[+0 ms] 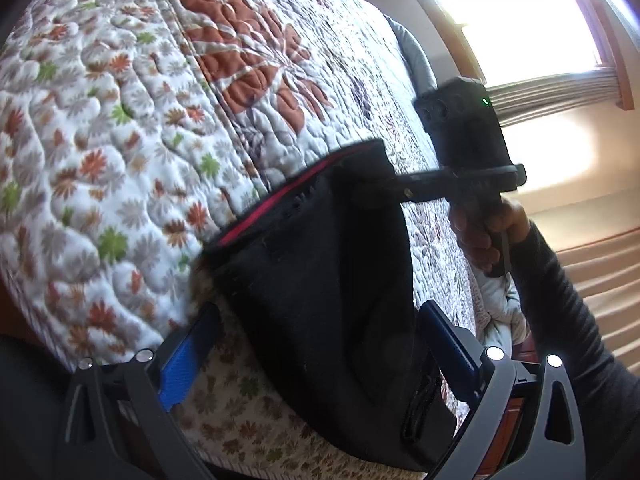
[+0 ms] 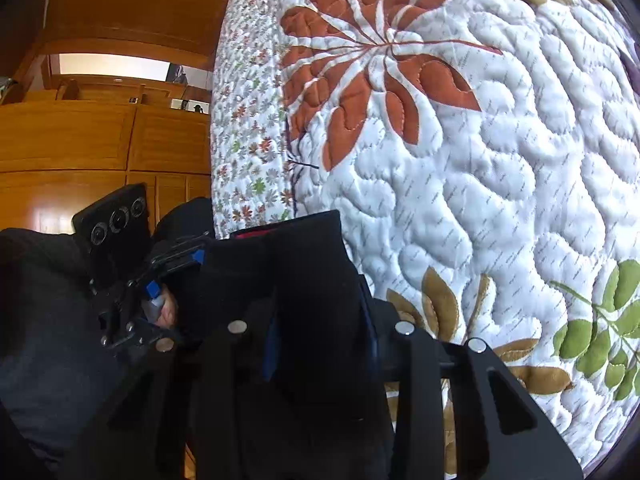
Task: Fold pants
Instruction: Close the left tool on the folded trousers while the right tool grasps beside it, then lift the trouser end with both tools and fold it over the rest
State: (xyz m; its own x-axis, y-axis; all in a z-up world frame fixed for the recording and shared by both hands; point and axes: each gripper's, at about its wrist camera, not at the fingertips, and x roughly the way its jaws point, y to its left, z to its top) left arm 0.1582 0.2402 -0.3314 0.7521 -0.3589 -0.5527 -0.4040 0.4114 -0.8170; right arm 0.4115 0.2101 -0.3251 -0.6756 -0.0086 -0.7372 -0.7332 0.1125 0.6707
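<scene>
The black pants (image 1: 320,280) hang over the edge of the bed (image 1: 120,140), in the lower middle of the left wrist view, on the flowery quilt (image 2: 480,160). A thin red strip (image 1: 276,208) runs along their top edge. The fold looks like it is only starting, since most of the cloth is bunched up. The right gripper (image 1: 384,186) reaches in from the right of that view and its jaws pinch the top corner of the pants. The left gripper (image 1: 316,332) sits at the bottom of its own view with its blue pads (image 1: 182,364) wide apart, one on each side of the cloth and not squeezing it. I think the next move is for the left jaws to close on the cloth, so both hands can pull the pants flat on the bed. The pants run long-ways from the red top edge down toward the bottom of the picture.
</scene>
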